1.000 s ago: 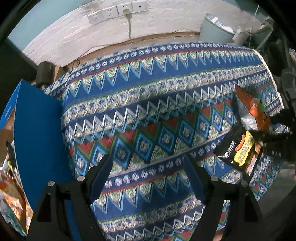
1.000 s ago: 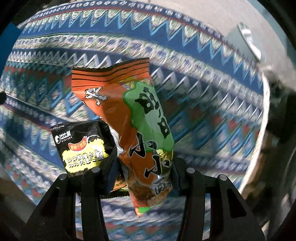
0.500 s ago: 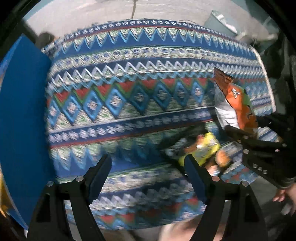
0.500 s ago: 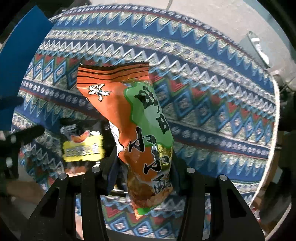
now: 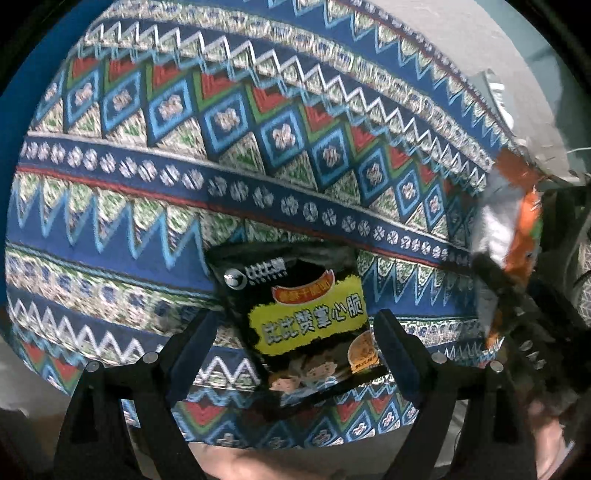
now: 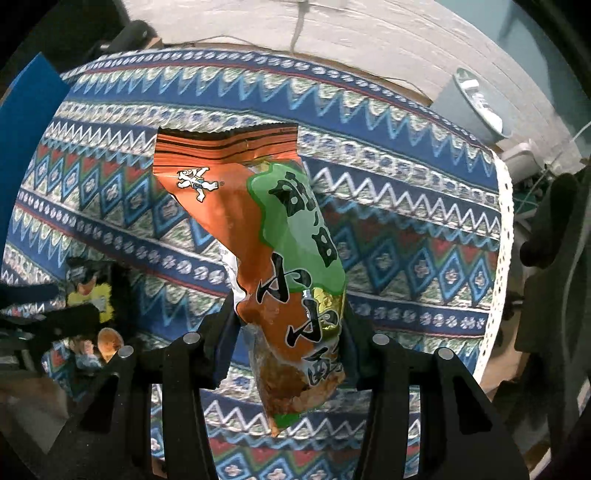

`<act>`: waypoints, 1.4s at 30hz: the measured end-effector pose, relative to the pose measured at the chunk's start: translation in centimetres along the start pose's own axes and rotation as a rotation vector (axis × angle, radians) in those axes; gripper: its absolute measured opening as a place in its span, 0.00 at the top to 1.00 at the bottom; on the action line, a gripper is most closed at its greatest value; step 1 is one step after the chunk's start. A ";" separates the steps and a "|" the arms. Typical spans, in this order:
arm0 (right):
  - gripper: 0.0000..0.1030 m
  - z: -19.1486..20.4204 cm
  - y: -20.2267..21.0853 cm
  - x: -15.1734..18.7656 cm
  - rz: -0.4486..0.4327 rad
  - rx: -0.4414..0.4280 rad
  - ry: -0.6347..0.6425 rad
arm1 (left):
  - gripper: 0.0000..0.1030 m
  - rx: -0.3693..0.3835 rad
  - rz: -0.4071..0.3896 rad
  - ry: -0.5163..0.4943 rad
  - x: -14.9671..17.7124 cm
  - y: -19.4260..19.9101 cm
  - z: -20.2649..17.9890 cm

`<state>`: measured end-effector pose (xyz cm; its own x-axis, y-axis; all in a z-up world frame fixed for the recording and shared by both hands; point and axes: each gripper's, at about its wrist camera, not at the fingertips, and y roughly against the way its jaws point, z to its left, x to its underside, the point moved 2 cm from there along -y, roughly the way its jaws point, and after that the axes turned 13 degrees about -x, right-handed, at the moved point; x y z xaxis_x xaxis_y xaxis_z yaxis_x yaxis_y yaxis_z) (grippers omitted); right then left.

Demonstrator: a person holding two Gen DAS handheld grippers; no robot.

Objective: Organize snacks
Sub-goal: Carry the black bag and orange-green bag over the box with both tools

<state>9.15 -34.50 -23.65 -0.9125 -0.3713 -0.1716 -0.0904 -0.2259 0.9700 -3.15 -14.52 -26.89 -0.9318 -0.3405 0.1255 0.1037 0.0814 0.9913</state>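
Orange packet (image 6: pixel 273 266) clamped upright, right tongs (image 6: pixel 286 328) | black packet (image 5: pixel 303 317) between spread left tongs (image 5: pixel 295 343)

patterned tablecloth (image 5: pixel 229 155), black snack packet (image 5: pixel 306 317) on it

Domestic room, most likely a home living or utility space. Evidence: a table covered with a patterned woven tablecloth (image 6: pixel 424 236) edged in white lace; a whitewashed brick wall (image 6: pixel 369 48) behind it with a cable (image 6: pixel 297 27) running down; a pale blue bin (image 6: pixel 469 107) standing by the wall; packaged snack bags (image 6: pixel 280 258) of the household kind. No industrial or laboratory fittings visible.
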 end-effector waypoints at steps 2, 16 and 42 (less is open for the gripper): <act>0.54 -0.9 0.2 -0.4 -0.010 0.001 -0.007 | 0.15 -0.015 -0.001 -0.008 0.3 -0.5 -0.9; 0.54 -1.9 0.0 -3.1 -0.031 0.004 0.003 | 0.11 -0.212 -0.104 -0.180 -0.2 -2.1 -9.4; 0.54 3.0 4.2 -3.4 -0.122 -0.037 0.035 | 0.40 -0.243 -0.371 -0.337 -4.4 9.2 -6.9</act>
<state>10.66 -31.51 -18.45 -0.8810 -0.3704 -0.2943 -0.1845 -0.3040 0.9347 4.25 -18.70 -18.08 -0.9766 0.0162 -0.2146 -0.2129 -0.2185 0.9523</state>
